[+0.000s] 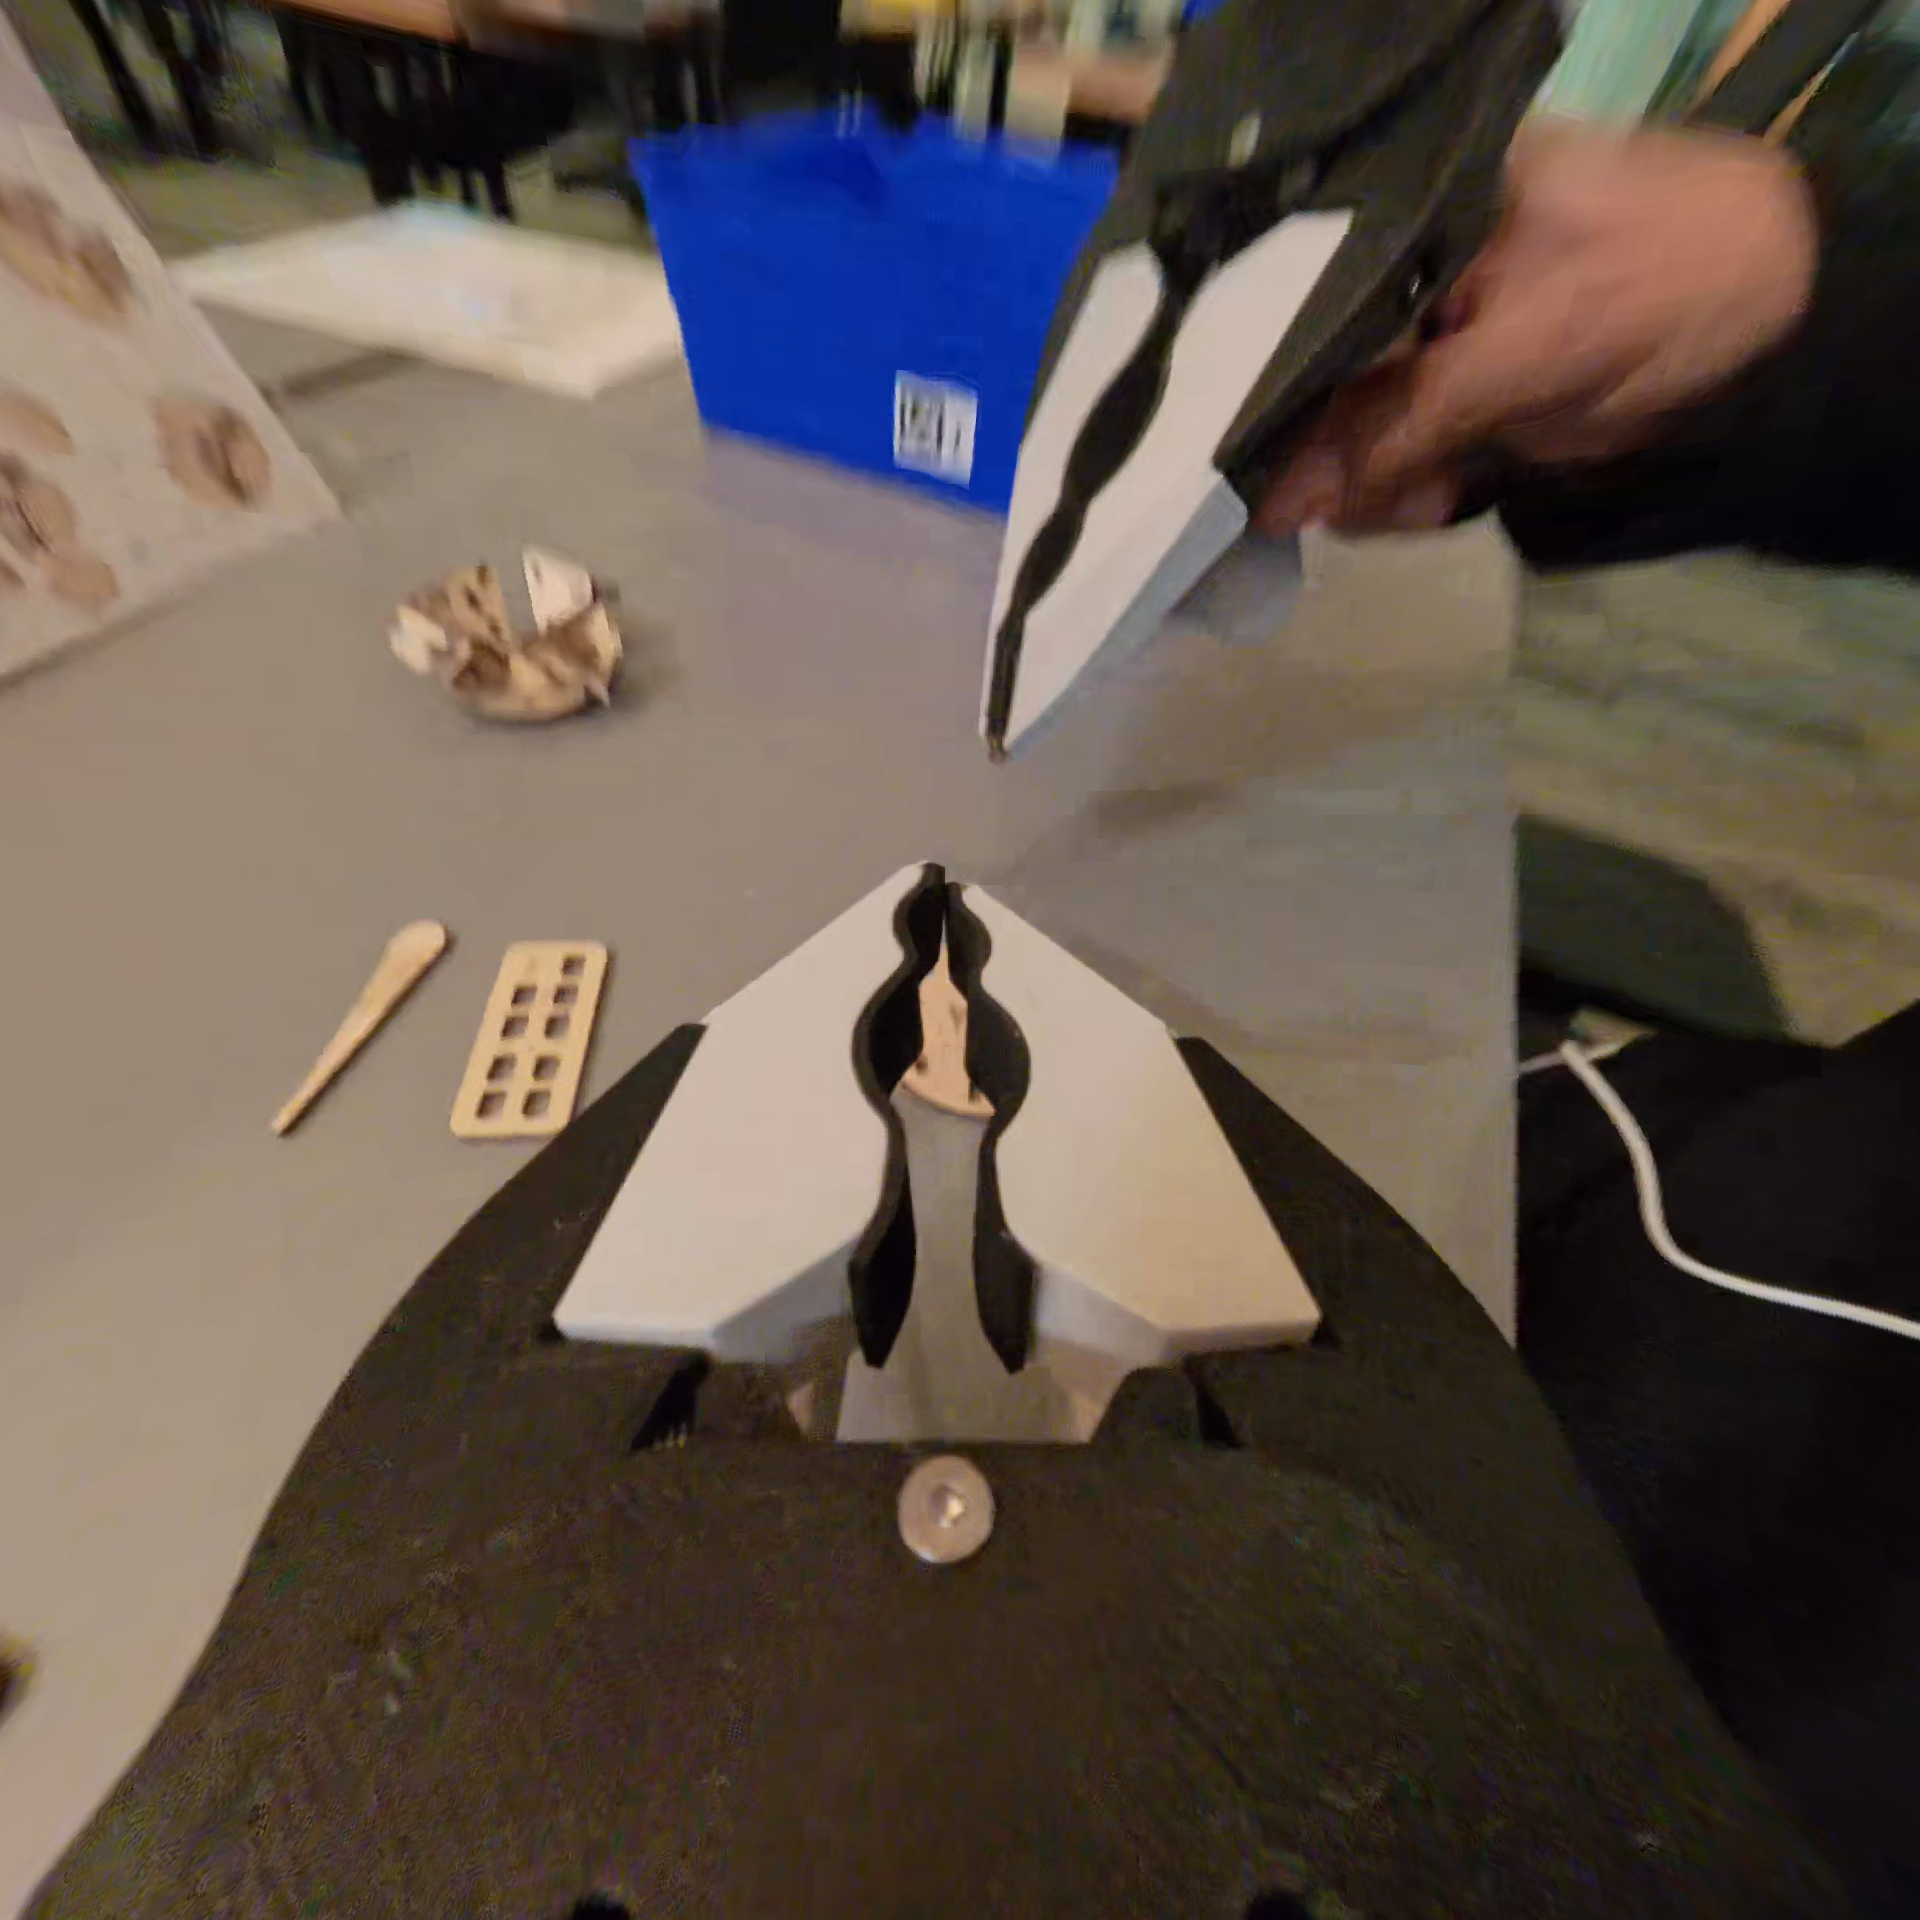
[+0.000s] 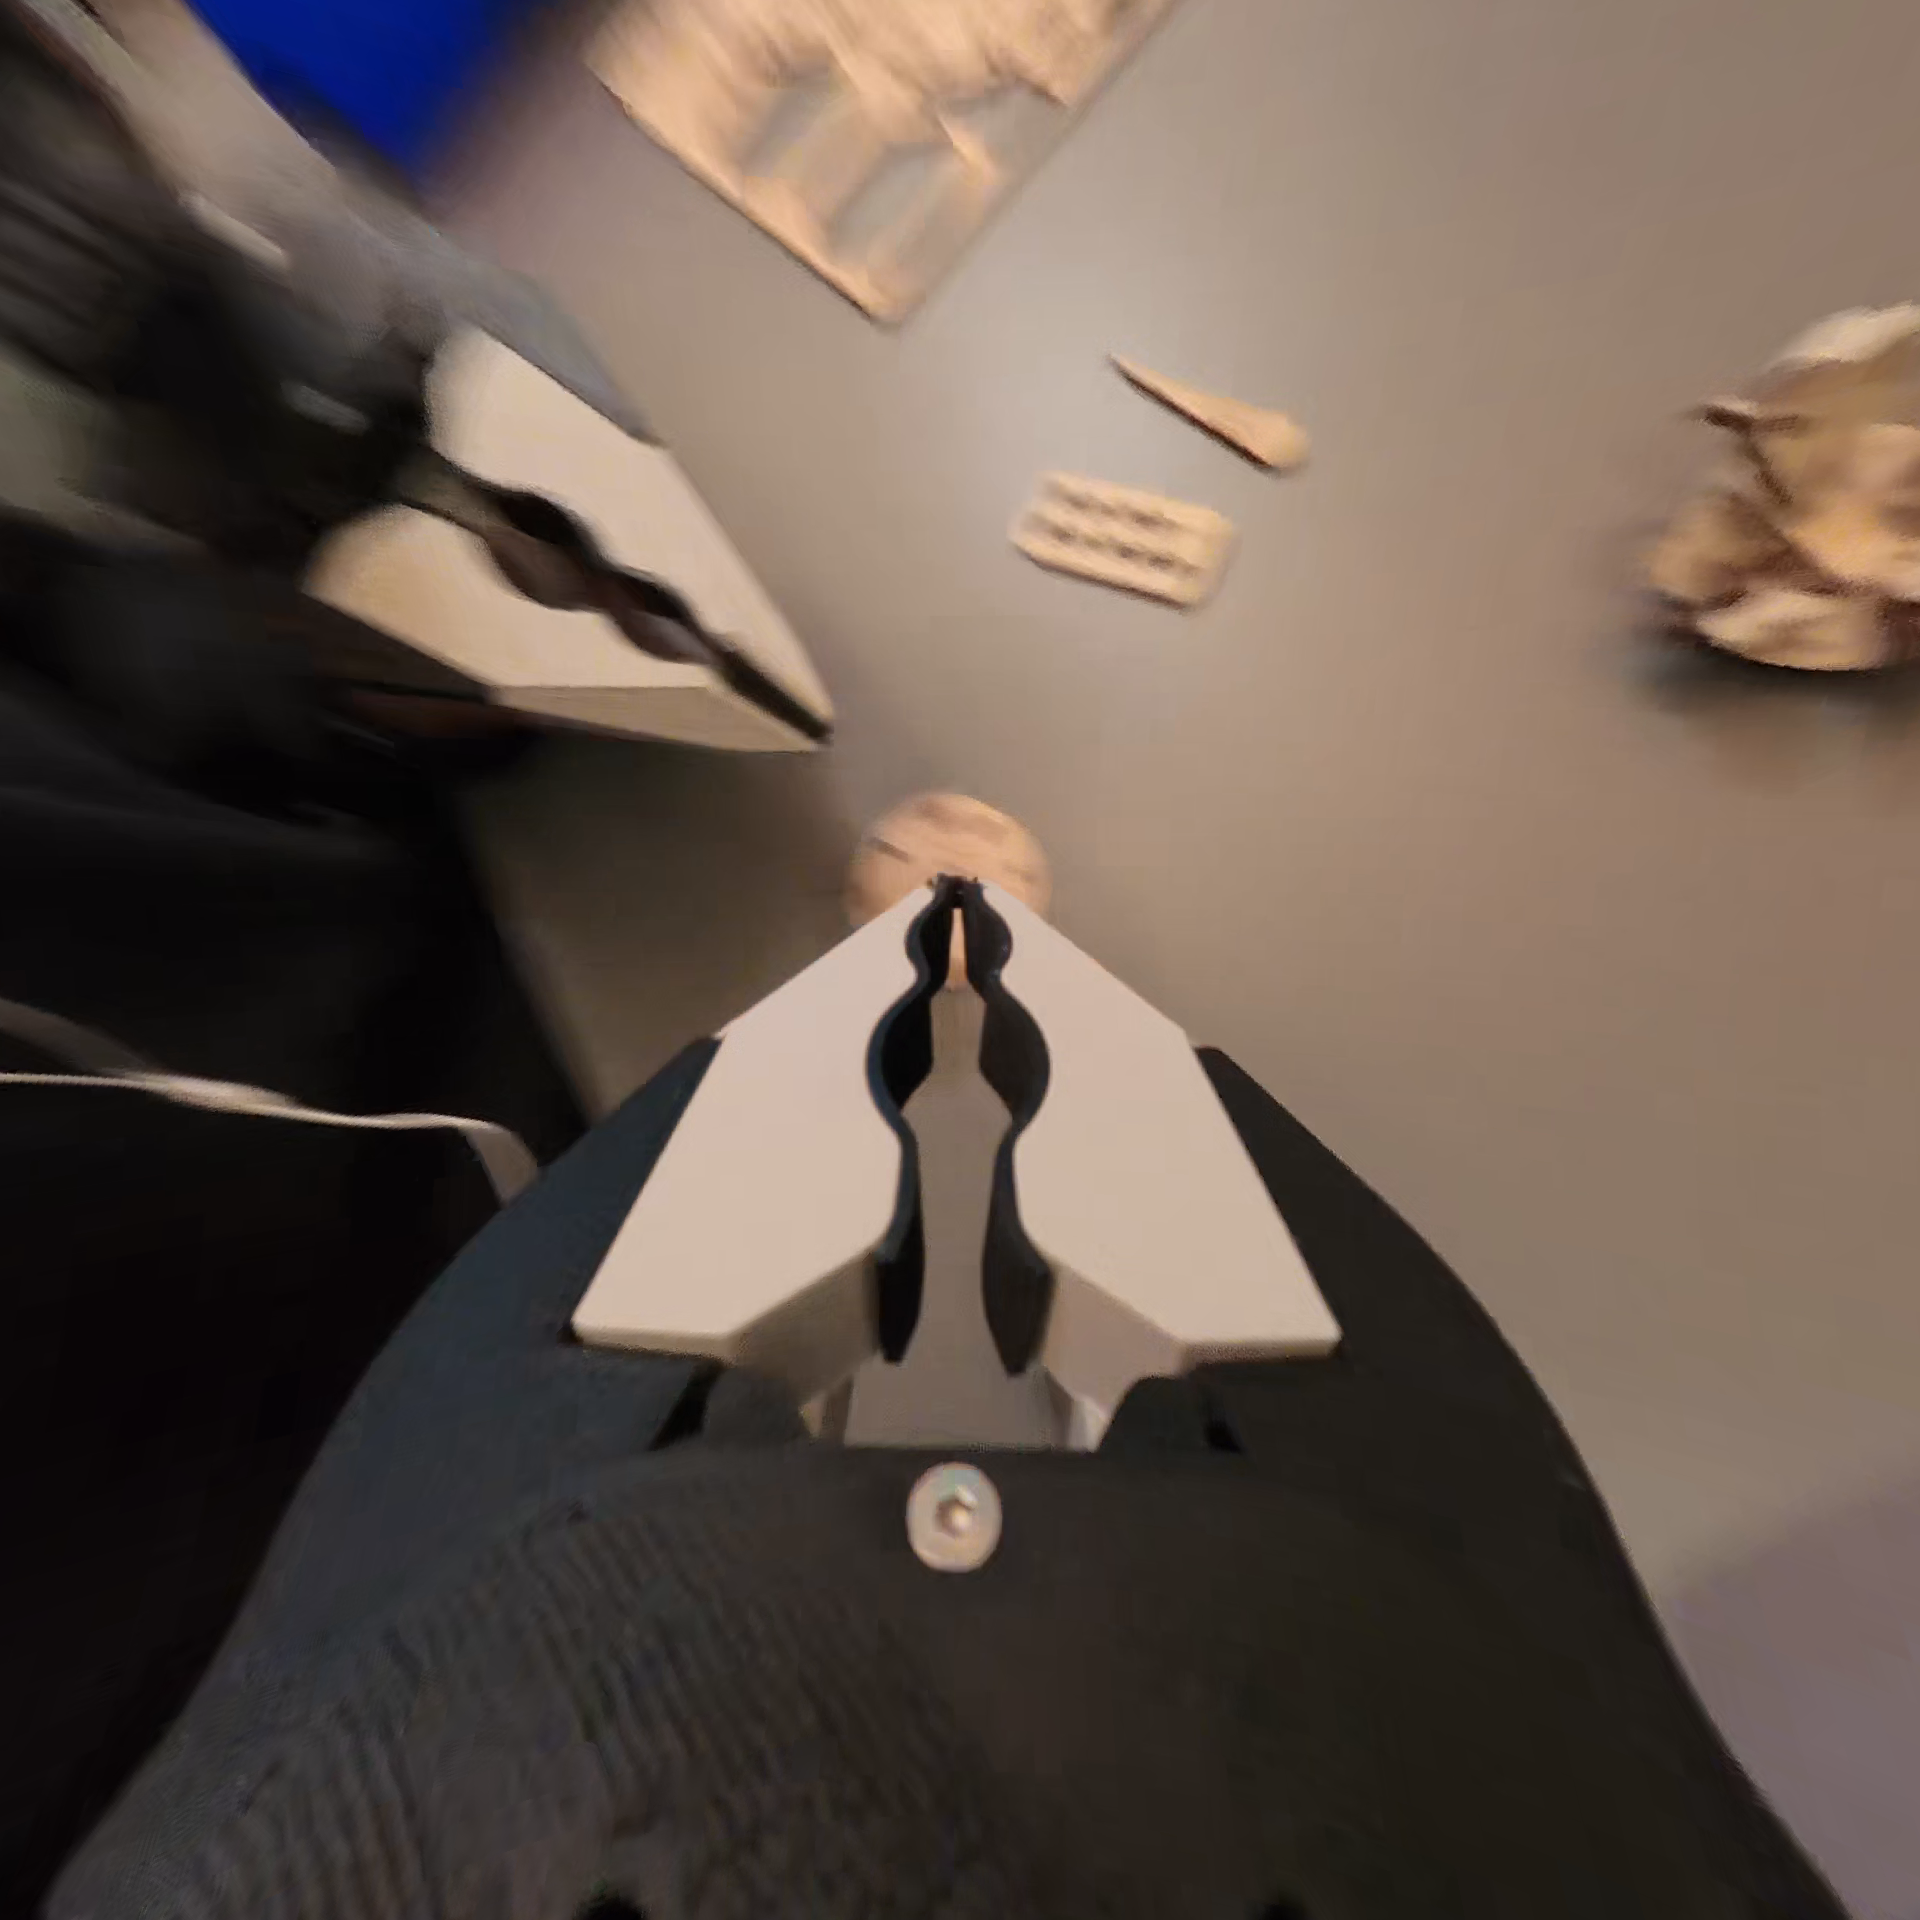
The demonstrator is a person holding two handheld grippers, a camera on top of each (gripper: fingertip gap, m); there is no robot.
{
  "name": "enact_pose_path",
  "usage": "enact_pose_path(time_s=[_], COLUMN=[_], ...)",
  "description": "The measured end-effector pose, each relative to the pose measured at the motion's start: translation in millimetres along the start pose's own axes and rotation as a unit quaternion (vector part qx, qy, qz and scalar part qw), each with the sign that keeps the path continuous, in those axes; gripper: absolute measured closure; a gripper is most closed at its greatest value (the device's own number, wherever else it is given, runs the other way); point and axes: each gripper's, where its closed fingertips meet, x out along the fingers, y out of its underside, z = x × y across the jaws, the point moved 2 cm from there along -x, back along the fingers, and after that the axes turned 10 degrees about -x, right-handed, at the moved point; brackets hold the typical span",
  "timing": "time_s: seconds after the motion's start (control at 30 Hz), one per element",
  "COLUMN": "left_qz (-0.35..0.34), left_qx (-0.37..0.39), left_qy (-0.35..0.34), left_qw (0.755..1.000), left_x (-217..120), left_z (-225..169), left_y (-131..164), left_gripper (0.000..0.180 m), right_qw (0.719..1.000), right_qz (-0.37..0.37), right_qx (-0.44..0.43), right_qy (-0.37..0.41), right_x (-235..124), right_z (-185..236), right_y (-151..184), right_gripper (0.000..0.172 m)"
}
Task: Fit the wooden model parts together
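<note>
– Pale wood is what lies nearest: a small round disc (image 2: 914, 842), flat on the grey table (image 1: 727, 810). Where is it placed relative to the two claws?

– Just past the tips of the right gripper (image 2: 958, 885), low in front of them and partly covered by them. No contact can be made out; the view is blurred. From the left gripper (image 1: 938, 881) the same disc is glimpsed only through the wavy slot behind its tips, so it is taken to lie underneath.

– And how are the claws set?

– Both are seen pinched together at the tips, with nothing carried in either. The right one is gripped by a hand (image 1: 1558, 332) and slanted down toward the table, its tip near the left one's but apart from it.

– What is found farther out?

– To the left, a slotted wooden strip (image 1: 532, 1042) and a tapered wooden stick (image 1: 358, 1023) are laid side by side, close but not touching. Beyond them a crumpled paper ball (image 1: 509, 639) is seen, well apart from the disc. A cut-out wooden sheet (image 2: 873, 135) lies at the table's far side, and a blue bag (image 1: 862, 301) stands at the far end. A white cable (image 1: 1662, 1195) is trailed over dark cloth off the table's right edge.
</note>
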Motion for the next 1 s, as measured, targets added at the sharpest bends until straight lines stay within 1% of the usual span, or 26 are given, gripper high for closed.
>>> enact_pose_path(time_s=[0.03,0.07,0.17,0.27,0.33,0.4,0.53,0.7,0.87,1.0], left_qz=[0.030,0.045,0.093,0.144,0.162,0.170,0.169,0.167,0.169,0.170], left_qx=[0.012,0.027,0.085,0.159,0.199,0.220,0.218,0.243,0.216,0.215], left_qy=[-0.014,-0.027,-0.072,-0.130,-0.156,-0.174,-0.190,-0.205,-0.190,-0.191], left_qw=[0.999,0.998,0.989,0.968,0.954,0.945,0.942,0.933,0.943,0.942], left_x=[5.4,8.4,13.9,21.3,24.5,26.2,26.2,26.9,26.8,27.0], left_z=[-1.3,-2.5,-3.0,-1.0,-2.1,-2.2,1.6,0.9,1.5,1.7], left_y=[7.1,11.2,25.3,41.2,48.2,51.0,50.0,50.7,50.7,50.9], left_gripper=[0.180,0.180,0.180,0.180,0.180,0.180,0.180,0.180,0.180,0.180], right_qw=[0.999,0.997,0.994,0.988,0.985,0.985,0.984,0.986,0.986,0.987], right_qz=[0.023,0.043,0.066,0.083,0.093,0.098,0.115,0.126,0.135,0.139], right_qx=[-0.021,-0.040,-0.078,-0.120,-0.136,-0.134,-0.126,-0.100,-0.081,-0.065], right_qy=[0.024,0.040,0.041,0.046,0.046,0.037,0.039,0.039,0.055,0.053], right_x=[5.6,11.4,28.2,39.4,45.3,49.9,55.1,56.3,56.3,57.3], right_z=[-7.3,-11.8,-6.9,-2.4,0.0,3.1,-0.4,-3.8,-8.2,-7.8], right_y=[7.3,12.9,14.7,10.6,9.3,8.0,11.3,18.5,17.0,15.9], right_gripper=[0.172,0.172,0.171,0.172,0.172,0.172,0.172,0.172,0.172,0.172])
